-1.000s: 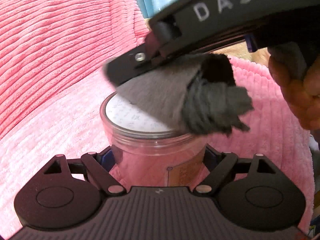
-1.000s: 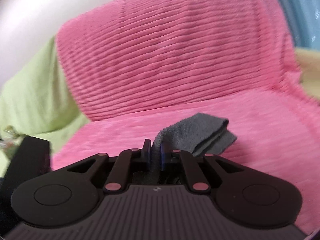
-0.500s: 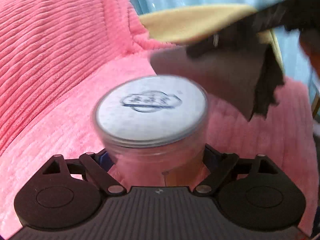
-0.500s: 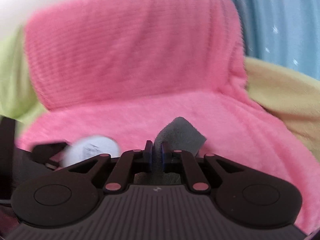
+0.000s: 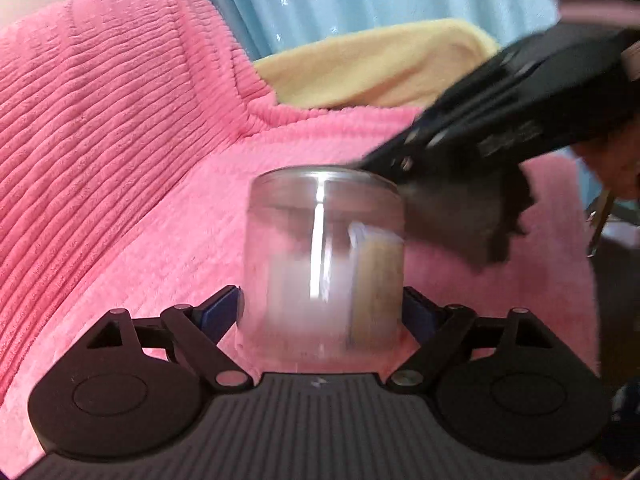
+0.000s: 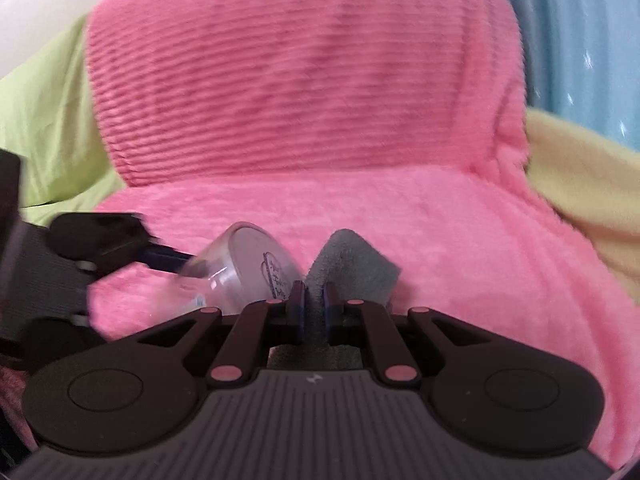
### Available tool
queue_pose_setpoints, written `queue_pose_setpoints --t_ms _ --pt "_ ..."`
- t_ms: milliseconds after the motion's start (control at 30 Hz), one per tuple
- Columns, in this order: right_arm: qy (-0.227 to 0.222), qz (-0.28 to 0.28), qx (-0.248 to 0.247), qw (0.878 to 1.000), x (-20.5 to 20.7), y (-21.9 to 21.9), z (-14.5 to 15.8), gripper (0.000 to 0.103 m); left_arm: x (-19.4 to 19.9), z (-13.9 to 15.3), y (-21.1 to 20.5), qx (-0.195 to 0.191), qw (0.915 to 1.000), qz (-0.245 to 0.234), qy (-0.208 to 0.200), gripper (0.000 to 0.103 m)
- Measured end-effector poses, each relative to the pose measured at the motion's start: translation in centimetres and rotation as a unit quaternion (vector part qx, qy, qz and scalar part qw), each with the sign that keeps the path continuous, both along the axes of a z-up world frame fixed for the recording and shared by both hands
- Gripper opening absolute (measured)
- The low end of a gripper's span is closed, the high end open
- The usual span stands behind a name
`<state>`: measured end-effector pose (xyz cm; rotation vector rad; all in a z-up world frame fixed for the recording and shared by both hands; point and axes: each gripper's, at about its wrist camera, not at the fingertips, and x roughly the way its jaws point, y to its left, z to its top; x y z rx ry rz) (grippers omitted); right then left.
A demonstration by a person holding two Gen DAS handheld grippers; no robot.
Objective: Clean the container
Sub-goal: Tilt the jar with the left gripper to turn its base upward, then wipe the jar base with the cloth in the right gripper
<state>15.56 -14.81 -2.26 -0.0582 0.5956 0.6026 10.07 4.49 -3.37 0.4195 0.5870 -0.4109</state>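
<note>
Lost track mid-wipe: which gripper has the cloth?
The right gripper; its fingers pinch the grey cloth. The left gripper clamps the clear container.

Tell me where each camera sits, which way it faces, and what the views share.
Left wrist: on the left gripper, looking along its jaws, shut on the clear container; right gripper and grey cloth enter from the right.
Right wrist: on the right gripper, looking along jaws shut on the cloth, toward the pink blanket; left gripper at left.
Shared: container, cloth, blanket, both grippers.
</note>
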Motion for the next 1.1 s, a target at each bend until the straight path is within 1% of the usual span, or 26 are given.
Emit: queue_pose_setpoints --t_ms 67,167,233,300,333,400,467,533,633,733,833,900,967,1100 --pt "0.02 -0.021 0.01 1.0 0.6 -0.4 -0.8 0.007 0.0 -0.1 -0.1 0.007 1.0 -0.003 0.007 0.087" --pt "0.029 -0.059 0.049 0.997 1.0 -1.1 -0.8 0.007 0.3 -0.7 -0.6 0.025 0.9996 0.011 0.006 0.088" --pt "0.028 -0.079 0.081 0.993 0.9 -2.1 -0.3 0.007 0.8 -1.2 -0.6 0.027 0.9991 0.027 0.017 0.088" --pt "0.021 -0.082 0.113 0.99 0.7 -3.0 0.3 0.007 1.3 -1.7 -0.4 0.028 0.9984 0.039 0.029 0.088" --pt "0.016 -0.077 0.125 0.989 0.5 -3.3 0.6 0.007 1.3 -1.8 -0.3 0.026 0.9982 0.044 0.032 0.088" --pt "-0.004 -0.048 0.143 0.989 -0.3 -3.5 1.3 0.007 1.4 -2.0 -0.1 0.022 0.9981 0.048 0.032 0.088" --pt "-0.021 0.002 0.148 0.989 -1.3 -3.2 1.8 0.007 1.0 -2.1 -0.2 0.02 0.9983 0.048 0.024 0.087" --pt "-0.03 0.061 0.149 0.986 -2.3 -2.5 2.3 0.007 0.3 -2.4 -0.5 0.03 0.9986 0.043 0.009 0.086" --pt "-0.013 0.133 0.124 0.983 -3.5 -0.8 1.9 0.007 -0.7 -2.9 -1.4 0.056 0.9978 0.031 -0.016 0.086" --pt "0.006 0.178 0.1 0.979 -3.9 0.4 1.2 0.007 -1.1 -3.1 -1.7 0.066 0.9972 0.022 -0.026 0.085" --pt "0.023 0.185 0.11 0.976 -3.4 0.6 0.6 0.007 -0.7 -3.2 -1.5 0.054 0.9981 0.024 -0.016 0.085" --pt "0.044 0.18 0.133 0.974 -2.4 0.2 0.3 0.006 -0.5 -3.1 -1.2 0.046 0.9986 0.025 -0.01 0.085" --pt "0.051 0.171 0.145 0.973 -1.6 0.0 -0.1 0.005 -0.4 -3.2 -1.2 0.045 0.9986 0.026 -0.009 0.085" --pt "0.034 0.116 0.142 0.982 -0.7 -0.4 -0.3 0.004 -0.4 -3.4 -1.5 0.052 0.9983 0.022 -0.015 0.085"
